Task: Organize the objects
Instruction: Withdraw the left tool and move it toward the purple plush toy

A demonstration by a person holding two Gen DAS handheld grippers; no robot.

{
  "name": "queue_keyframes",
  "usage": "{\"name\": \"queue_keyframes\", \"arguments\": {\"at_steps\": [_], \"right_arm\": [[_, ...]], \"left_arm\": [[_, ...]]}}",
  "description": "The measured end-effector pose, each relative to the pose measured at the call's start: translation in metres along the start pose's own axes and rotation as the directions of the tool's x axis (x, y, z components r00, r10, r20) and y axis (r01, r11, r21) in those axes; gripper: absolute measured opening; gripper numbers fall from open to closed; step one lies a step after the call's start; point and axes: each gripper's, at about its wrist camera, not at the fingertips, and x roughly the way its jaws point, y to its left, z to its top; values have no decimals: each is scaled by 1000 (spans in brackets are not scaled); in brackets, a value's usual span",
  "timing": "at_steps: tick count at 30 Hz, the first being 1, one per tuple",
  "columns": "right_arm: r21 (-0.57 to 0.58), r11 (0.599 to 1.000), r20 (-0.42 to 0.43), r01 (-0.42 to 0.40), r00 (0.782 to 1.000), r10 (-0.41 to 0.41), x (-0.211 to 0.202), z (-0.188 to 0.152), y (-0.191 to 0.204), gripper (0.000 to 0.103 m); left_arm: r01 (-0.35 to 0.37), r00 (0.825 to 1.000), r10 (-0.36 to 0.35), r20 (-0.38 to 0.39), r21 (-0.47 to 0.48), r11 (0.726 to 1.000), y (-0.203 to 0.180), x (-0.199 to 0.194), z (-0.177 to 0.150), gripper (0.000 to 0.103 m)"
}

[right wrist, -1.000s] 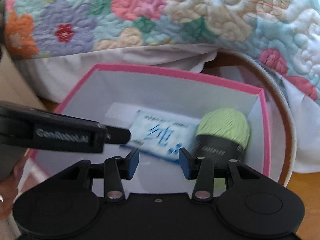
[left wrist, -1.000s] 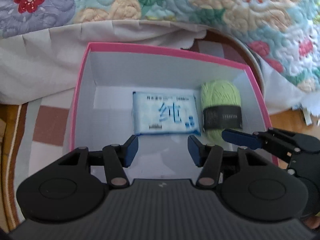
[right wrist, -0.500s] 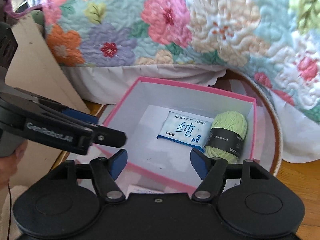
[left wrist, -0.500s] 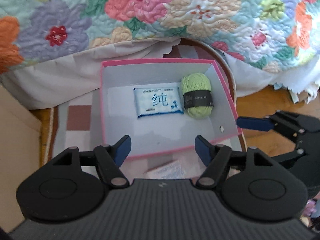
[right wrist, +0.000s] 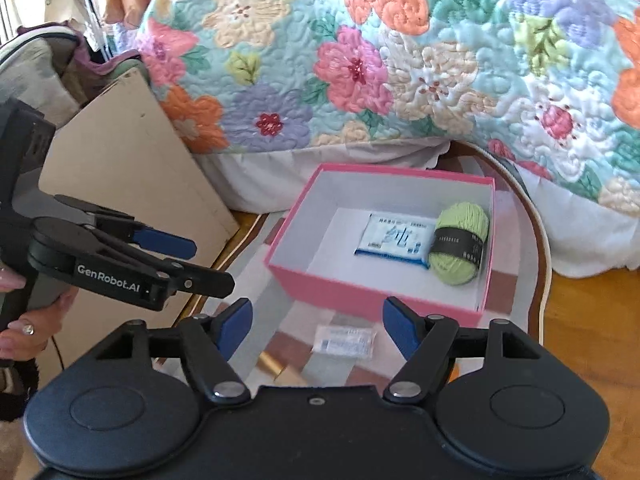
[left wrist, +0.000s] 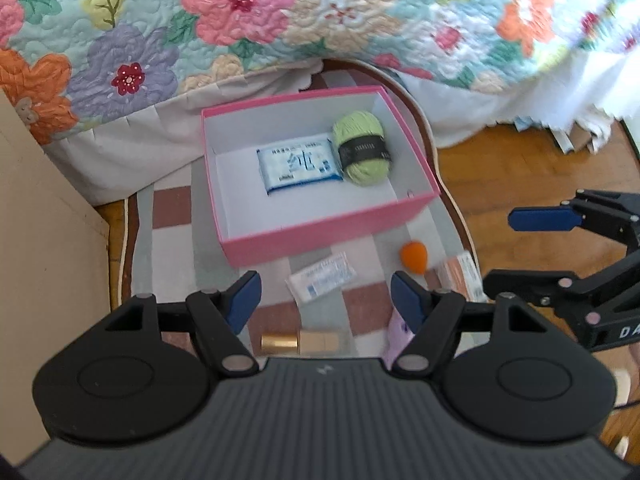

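Already inside the pink box [left wrist: 328, 236], the blue wipes packet [left wrist: 300, 168] lies touching the green yarn ball [left wrist: 362, 148]. On the striped mat [left wrist: 172, 248] in front wait a small white packet [left wrist: 322, 282], an orange egg-shaped thing [left wrist: 414, 257] and a gold tube [left wrist: 280, 342]. Left gripper [left wrist: 326, 300] and right gripper [right wrist: 314, 326] have just been opening; both stand wide, holding nothing. Risk: the flat packet could slide from the pads, or a low approach could knock the box wall.

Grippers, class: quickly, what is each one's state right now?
Left gripper: open, holding nothing, jaws just opened.
Right gripper: open, holding nothing, jaws just opened.
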Motion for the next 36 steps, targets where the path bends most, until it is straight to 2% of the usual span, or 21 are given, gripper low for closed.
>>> {"name": "queue_keyframes", "arguments": {"at_steps": [9,13,18,23,26,30,34,36], "right_arm": [[-33,999,-88,-12,996,9,-27,-53,12,83],[-42,999,-108,-25,994,20,-27,-78,12,85],[-44,996,-137,-79,988,72,-27,-98,8,85],[-59,995,-107,-77,992,70,-24,-116,2,85],[-83,995,-84,-57,995,50,-13,-130,-1,85],[-123,991,15,-60,998,63,-6,-151,-4,85],[-87,995,58,-45,997,50,7,-166,-15,86],[-86,994,47,-65,997,69,18,-174,-21,86]], "left_arm": [[9,999,-6,-39,54,998,-21,-9,-44,76],[19,997,-15,-76,50,999,-26,2,-58,79],[23,992,-18,-121,38,999,-30,17,-72,84],[42,994,-40,-102,15,999,-32,35,-83,88],[23,997,-18,-71,59,998,-38,48,-87,91],[0,999,5,-45,103,995,-42,67,-90,92],[28,999,-23,-48,95,995,-46,87,-92,92],[44,998,-39,-49,99,994,-51,98,-93,92]]}}
